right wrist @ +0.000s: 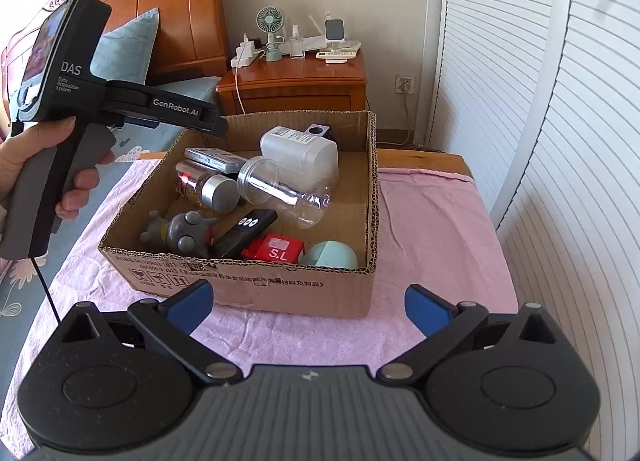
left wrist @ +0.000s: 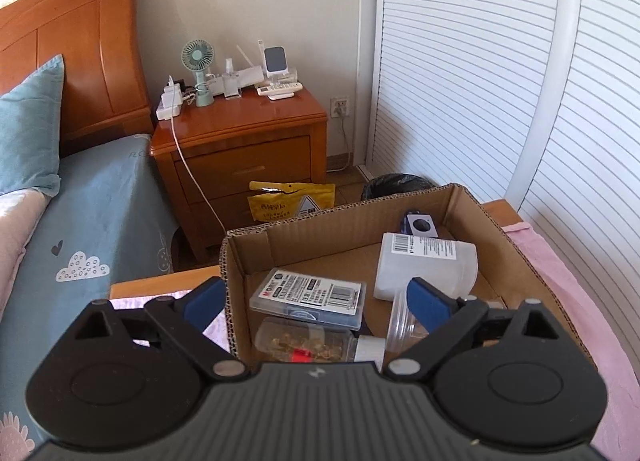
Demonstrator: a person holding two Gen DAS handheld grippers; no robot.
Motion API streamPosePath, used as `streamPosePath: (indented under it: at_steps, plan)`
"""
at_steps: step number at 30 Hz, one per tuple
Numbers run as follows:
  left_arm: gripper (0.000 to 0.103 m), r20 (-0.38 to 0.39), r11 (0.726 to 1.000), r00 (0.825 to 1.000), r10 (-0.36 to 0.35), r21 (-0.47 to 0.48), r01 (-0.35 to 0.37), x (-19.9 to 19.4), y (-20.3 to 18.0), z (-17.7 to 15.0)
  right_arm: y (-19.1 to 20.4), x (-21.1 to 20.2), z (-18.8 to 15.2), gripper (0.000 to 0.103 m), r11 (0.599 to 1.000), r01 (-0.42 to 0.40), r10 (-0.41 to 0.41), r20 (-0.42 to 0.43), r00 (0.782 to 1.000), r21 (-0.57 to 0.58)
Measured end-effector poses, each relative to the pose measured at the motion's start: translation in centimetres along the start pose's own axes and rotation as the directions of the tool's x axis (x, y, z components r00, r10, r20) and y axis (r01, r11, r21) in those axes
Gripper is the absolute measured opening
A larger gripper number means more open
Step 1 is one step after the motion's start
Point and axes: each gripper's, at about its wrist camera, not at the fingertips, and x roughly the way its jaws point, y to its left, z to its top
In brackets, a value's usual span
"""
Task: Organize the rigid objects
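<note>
Box (right wrist: 256, 281) looks full, table (right wrist: 432, 229) bare, so approx. done (both hand-held grippers (left wrist: 316, 301) (right wrist: 308, 307) wide open, empty).

The cardboard box (right wrist: 256, 285) is plain brown with black printed text and symbols on its near wall. It sits on a pale pink cloth (right wrist: 432, 229). Inside lie a red block (right wrist: 276, 251) marked with white letters, a mint-green ball (right wrist: 332, 255), a grey figure (right wrist: 180, 231), a black remote (right wrist: 246, 231), a clear plastic bottle (right wrist: 280, 191) and a white container (right wrist: 304, 153) with a barcode label. Each claw is black with blue pads (right wrist: 424, 307). The bed sheet (left wrist: 92, 229) is dusty blue with white clouds. The nightstand (left wrist: 248, 141) is glossy orange-brown wood.
</note>
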Motion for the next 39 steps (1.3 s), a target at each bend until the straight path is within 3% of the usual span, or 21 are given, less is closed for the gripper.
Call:
streamPosePath:
  at_steps: [6, 12, 15, 22, 39]
  plan:
    - [0.097, 0.038, 0.999, 0.999, 0.035, 0.022, -0.036, -5.1, -0.7, -1.6, 0.4, -0.4, -0.4, 0.103, 1.000, 0.023, -0.023, -0.017, 1.000, 0.009]
    - [0.098, -0.021, 0.998, 0.998, 0.057, 0.001, -0.057, -11.2, -2.7, -6.0, 0.5, -0.9, -1.1, 0.103, 0.991, 0.130, -0.127, -0.070, 0.989, 0.039]
    - [0.098, -0.013, 0.993, 0.993, 0.115, 0.010, -0.115, -13.4, -4.1, -8.3, 0.2, -1.4, -1.8, 0.103, 0.989, 0.127, -0.120, -0.089, 0.989, 0.079]
    - [0.098, -0.068, 0.996, 0.995, 0.070, -0.044, -0.073, -15.2, -6.2, -11.2, 0.6, -3.8, -3.2, 0.103, 0.986, 0.140, -0.134, -0.077, 0.988, 0.091]
    - [0.098, -0.075, 0.989, 0.990, 0.115, -0.079, -0.121, -16.2, -6.5, -11.9, 1.2, -5.6, -3.9, 0.103, 0.985, 0.158, -0.155, -0.048, 0.987, 0.071]
